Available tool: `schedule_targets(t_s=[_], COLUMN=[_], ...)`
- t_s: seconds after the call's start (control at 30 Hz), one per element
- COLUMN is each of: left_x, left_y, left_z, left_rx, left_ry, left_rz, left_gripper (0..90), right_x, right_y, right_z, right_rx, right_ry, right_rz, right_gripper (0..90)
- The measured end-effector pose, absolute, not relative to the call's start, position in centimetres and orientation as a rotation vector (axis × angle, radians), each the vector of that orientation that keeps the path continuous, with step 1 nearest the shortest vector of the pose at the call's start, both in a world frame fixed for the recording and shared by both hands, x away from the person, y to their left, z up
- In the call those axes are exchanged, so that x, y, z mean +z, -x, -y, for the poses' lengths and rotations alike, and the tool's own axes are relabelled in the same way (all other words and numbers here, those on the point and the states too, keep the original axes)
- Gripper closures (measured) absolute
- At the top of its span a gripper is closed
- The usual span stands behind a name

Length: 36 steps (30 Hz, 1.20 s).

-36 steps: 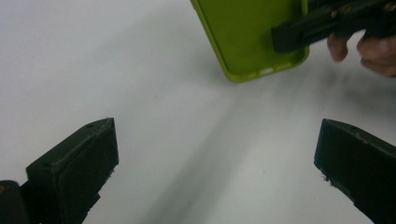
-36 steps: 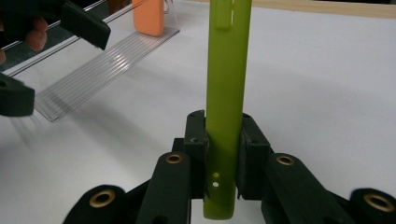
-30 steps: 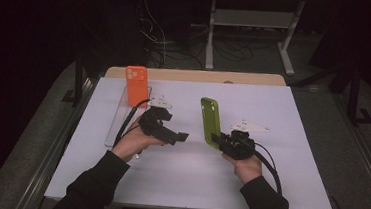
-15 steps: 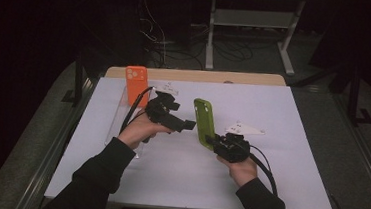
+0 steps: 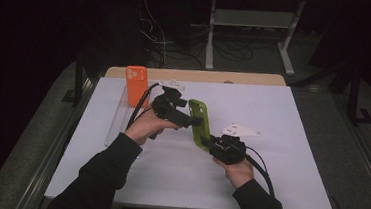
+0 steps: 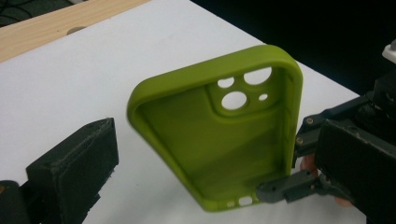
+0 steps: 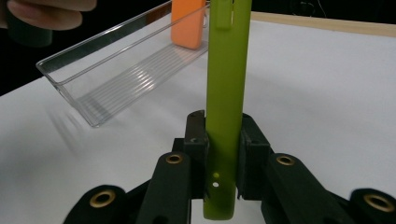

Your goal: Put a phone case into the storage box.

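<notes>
One green phone case [image 5: 200,124] stands nearly upright above the white table [image 5: 294,158], clamped at its bottom end by the right hand-held gripper [image 5: 214,144], whose two black jaws press on both of its faces in the right gripper view [image 7: 224,140]. It is a soft-looking, matte olive-green shell with rounded corners and a raised rim; its hollow inner side shows in the left gripper view [image 6: 219,140], where a camera cutout holds two large holes and two small ones near the top, and small port holes sit along the bottom edge. The left hand-held gripper [image 5: 188,120] is held just beside the case's upper part, its jaws apart with nothing between them; one black jaw shows at the lower left of its own view, clear of the case. Behind them, an orange phone case [image 5: 136,85] leans at the far end of a clear plastic tray [image 5: 116,124] on the table's left side.
</notes>
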<state>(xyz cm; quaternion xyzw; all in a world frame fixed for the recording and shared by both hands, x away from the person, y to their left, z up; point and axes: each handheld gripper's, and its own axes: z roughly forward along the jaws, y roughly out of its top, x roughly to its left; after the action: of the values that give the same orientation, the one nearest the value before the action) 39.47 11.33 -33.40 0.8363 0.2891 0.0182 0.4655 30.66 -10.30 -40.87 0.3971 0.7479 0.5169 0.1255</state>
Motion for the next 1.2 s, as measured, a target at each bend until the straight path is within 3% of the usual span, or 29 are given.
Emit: schedule_targets(t_s=[0.73,0.97,1.2], left_x=[-33.9,-33.9,-33.9], left_y=[-39.5,-39.7,-39.8], left_z=[-9.8,-9.9,-10.0], left_rx=[0.034,0.05,0.033], left_ry=[-2.009,-2.005,-2.001], left_rz=[-0.745,-0.764,-0.763], left_gripper=[0.0,9.6,11.0], right_x=[-41.1,-41.2,-41.4], right_y=[-30.5,-30.5,-30.5], right_z=[9.7,9.6,9.5], right_rx=[1.519,1.506,1.5], right_ry=[-1.162,-1.163,-1.157], right_rz=[-2.216,-2.227,-2.232], right_gripper=[75.5,75.6,75.6])
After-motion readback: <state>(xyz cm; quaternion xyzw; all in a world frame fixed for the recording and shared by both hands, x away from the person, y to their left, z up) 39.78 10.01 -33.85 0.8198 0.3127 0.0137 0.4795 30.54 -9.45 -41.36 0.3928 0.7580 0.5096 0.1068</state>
